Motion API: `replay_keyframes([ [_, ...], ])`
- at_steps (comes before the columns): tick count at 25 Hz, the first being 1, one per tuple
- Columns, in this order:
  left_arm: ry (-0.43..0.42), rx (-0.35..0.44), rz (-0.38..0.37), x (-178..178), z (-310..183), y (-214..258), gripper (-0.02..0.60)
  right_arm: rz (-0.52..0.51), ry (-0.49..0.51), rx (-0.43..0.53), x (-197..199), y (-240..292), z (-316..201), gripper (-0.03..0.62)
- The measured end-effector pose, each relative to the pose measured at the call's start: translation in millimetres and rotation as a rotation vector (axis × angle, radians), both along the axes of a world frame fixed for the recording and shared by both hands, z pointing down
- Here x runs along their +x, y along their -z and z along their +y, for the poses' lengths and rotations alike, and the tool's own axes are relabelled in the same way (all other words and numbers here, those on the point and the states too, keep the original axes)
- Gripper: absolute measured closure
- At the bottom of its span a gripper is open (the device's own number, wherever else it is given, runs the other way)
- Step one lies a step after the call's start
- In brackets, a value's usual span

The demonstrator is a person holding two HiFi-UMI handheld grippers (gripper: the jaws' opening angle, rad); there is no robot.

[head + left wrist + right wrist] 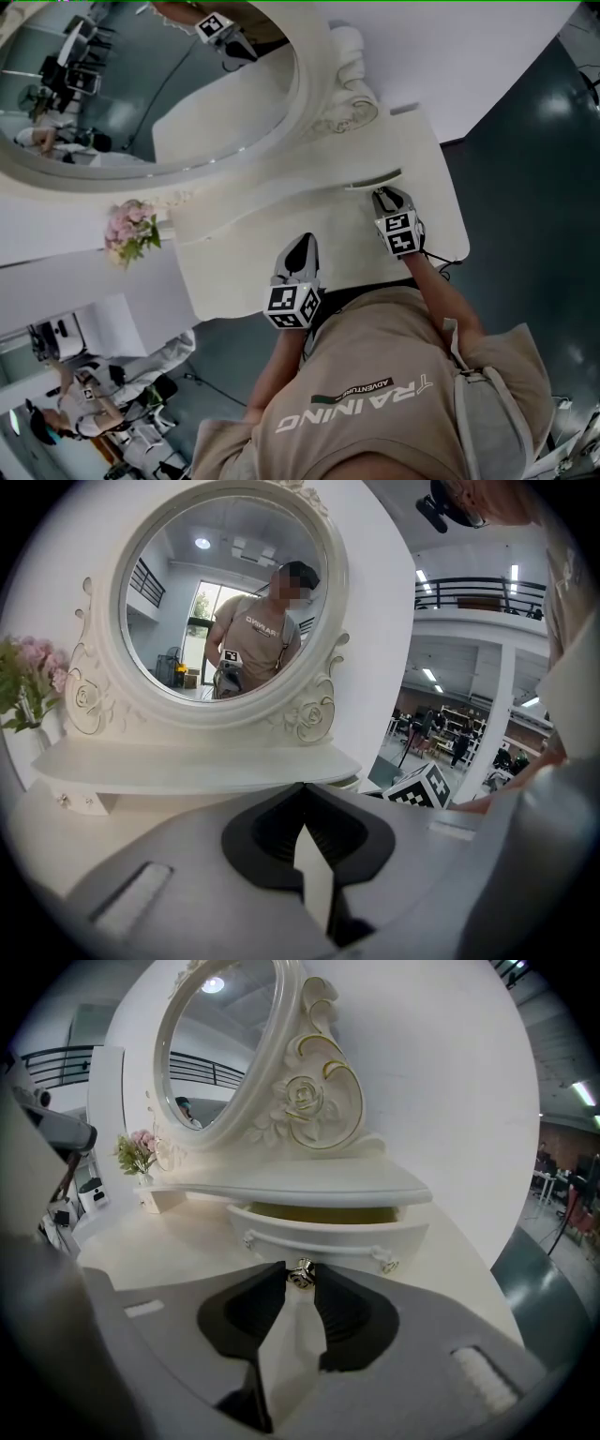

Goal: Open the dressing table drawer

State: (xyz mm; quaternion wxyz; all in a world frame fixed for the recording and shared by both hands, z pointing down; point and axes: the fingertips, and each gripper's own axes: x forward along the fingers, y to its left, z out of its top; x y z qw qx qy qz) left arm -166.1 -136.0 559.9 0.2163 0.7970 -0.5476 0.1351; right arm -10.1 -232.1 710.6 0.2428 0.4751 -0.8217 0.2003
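The white dressing table's right-hand drawer (328,1234) is pulled partly out from under the shelf, so its yellowish inside shows. My right gripper (301,1279) is shut on the drawer's small silver knob (301,1273), with both dark pads against it. From the head view the right gripper (389,199) reaches the drawer front (375,180) below the mirror. Over the tabletop, my left gripper (302,246) is apart from the drawer. Seen in its own view, the left gripper (303,787) is shut with its tips meeting and nothing between them.
An oval mirror (159,84) in a carved white frame stands at the back of the table. A vase of pink flowers (131,230) sits at the left end, near a second small drawer (80,801). Other people stand beyond the table (103,394).
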Motion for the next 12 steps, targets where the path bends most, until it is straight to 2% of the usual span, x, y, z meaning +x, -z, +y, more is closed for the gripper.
replay_keyframes([
  [12, -0.016, 0.015, 0.009, -4.5, 8.5, 1.3, 0.563, 0.006, 0.001, -0.017, 4.3, -0.5, 25.7, 0.494],
])
